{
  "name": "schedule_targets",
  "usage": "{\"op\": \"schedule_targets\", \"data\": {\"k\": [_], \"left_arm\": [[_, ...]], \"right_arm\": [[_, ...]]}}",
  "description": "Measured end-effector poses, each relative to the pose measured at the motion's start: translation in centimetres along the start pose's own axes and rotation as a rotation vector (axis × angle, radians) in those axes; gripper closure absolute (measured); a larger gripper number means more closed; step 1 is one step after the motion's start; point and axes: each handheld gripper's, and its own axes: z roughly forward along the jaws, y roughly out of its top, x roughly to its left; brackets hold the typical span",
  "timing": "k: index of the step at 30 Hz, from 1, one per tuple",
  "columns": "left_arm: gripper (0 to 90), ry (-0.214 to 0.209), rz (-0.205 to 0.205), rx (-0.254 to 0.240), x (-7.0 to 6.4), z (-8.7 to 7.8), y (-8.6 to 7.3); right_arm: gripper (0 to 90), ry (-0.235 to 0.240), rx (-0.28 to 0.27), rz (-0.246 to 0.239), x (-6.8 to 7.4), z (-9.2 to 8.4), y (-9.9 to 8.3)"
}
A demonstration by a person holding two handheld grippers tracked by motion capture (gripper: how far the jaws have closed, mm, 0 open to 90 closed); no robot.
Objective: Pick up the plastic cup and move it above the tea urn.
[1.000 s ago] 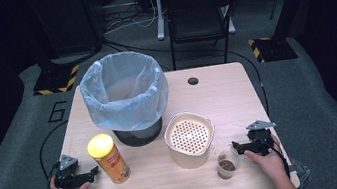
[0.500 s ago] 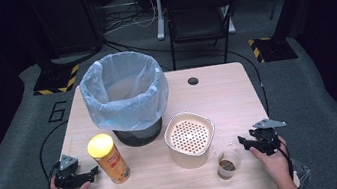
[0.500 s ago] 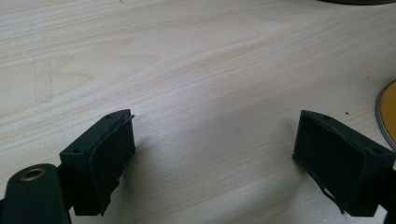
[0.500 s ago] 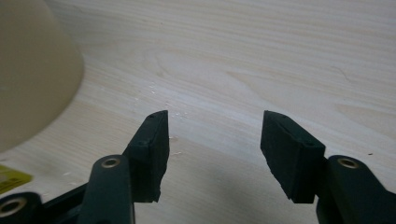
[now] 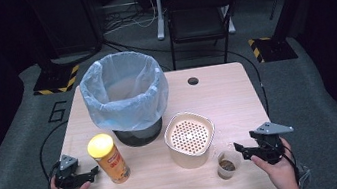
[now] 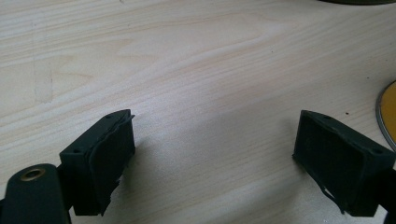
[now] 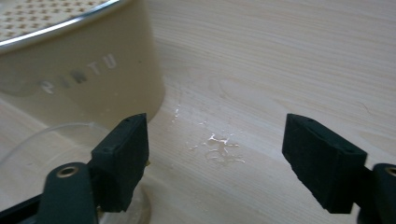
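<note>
Resting on the table with right gripper spread wide, empty, pointing at the small clear cup lying just beside its tips, upright. Sitting nearer than the left gripper, also spread, aiming at the yellow-lidded chip can.

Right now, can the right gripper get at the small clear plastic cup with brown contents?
Probably yes. The right gripper is open, and the small clear plastic cup stands just beside its tips, with nothing between them on the wooden table.
</note>
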Motion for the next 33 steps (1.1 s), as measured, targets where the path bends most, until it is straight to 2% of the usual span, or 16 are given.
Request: {"op": "schedule_targets", "data": {"k": [2,7,14,17,25,26,29,33], "left_arm": [[12.0,0.001,0.002,0.0,0.0,0.0,0.0],[12.0,0.001,0.003,0.0,0.0,0.0,0.0],[12.0,0.001,0.002,0.0,0.0,0.0,0.0],[12.0,0.001,0.002,-0.001,0.0,0.0,0.0],[12.0,0.001,0.002,0.0,0.0,0.0,0.0],[12.0,0.001,0.002,0.0,0.0,0.0,0.0],[12.0,0.001,0.002,-0.001,0.0,0.0,0.0],[12.0,0.001,0.002,0.0,0.0,0.0,0.0]], "right_arm": [[19.2,0.007,-0.011,-0.012,0.5,-0.5,0.3],[15.2,0.067,-0.033,-0.026,1.7,-1.3,1.0],[13.3,0.119,-0.002,-0.072,4.3,-0.6,0.7],[11.3,0.121,0.011,-0.075,5.3,0.0,0.2],[10.7,0.117,0.021,-0.075,6.2,0.6,-0.6],[10.7,0.119,0.026,-0.088,6.3,0.7,-0.7],[10.7,0.111,0.037,-0.103,6.7,0.9,-0.9],[11.5,0.068,0.049,-0.13,7.1,1.4,-1.5]]}}
